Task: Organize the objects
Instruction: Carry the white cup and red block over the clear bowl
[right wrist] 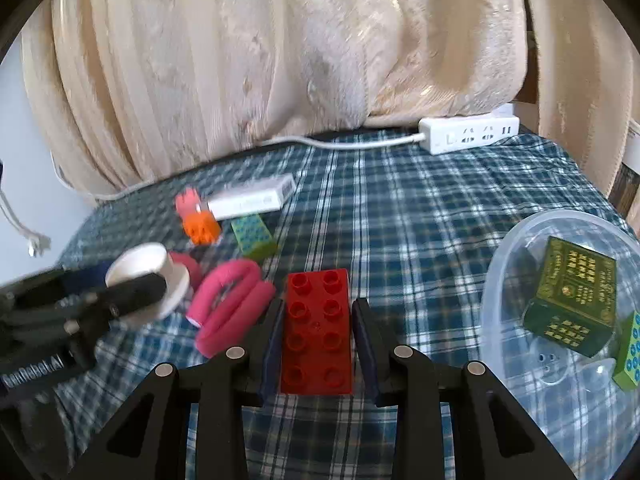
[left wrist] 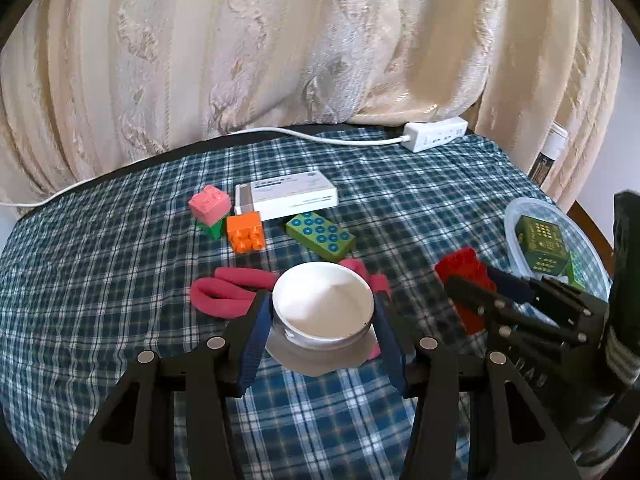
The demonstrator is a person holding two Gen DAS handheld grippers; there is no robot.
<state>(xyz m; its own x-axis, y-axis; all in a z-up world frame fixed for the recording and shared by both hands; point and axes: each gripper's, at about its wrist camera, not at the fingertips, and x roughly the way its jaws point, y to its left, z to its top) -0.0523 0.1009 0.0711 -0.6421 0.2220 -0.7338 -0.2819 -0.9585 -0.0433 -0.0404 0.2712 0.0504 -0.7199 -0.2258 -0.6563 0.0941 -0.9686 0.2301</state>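
Tongs, left gripper [left wrist: 322,320]: clamped on white cup [left wrist: 323,305], 6 o'clock; light, stiff, slick rim, grip at sides. Right gripper [right wrist: 317,340]: clamped on red brick [right wrist: 317,330]; light, rigid, flat sides suit pads. Clear bowl [right wrist: 520,248], 3 o'clock.

**Right gripper clamped on a red brick above a plaid cloth**

The right gripper [right wrist: 317,340] has its two fingers pressed against the long sides of a red building brick [right wrist: 317,332], studs facing up. Below lies a blue plaid tablecloth [right wrist: 400,216]. At the right sits a clear plastic container [right wrist: 500,280] holding a dark green box [right wrist: 572,312]. At the left, the left gripper [right wrist: 136,292] holds a white cup [right wrist: 140,264] beside a pink looped band [right wrist: 230,304].
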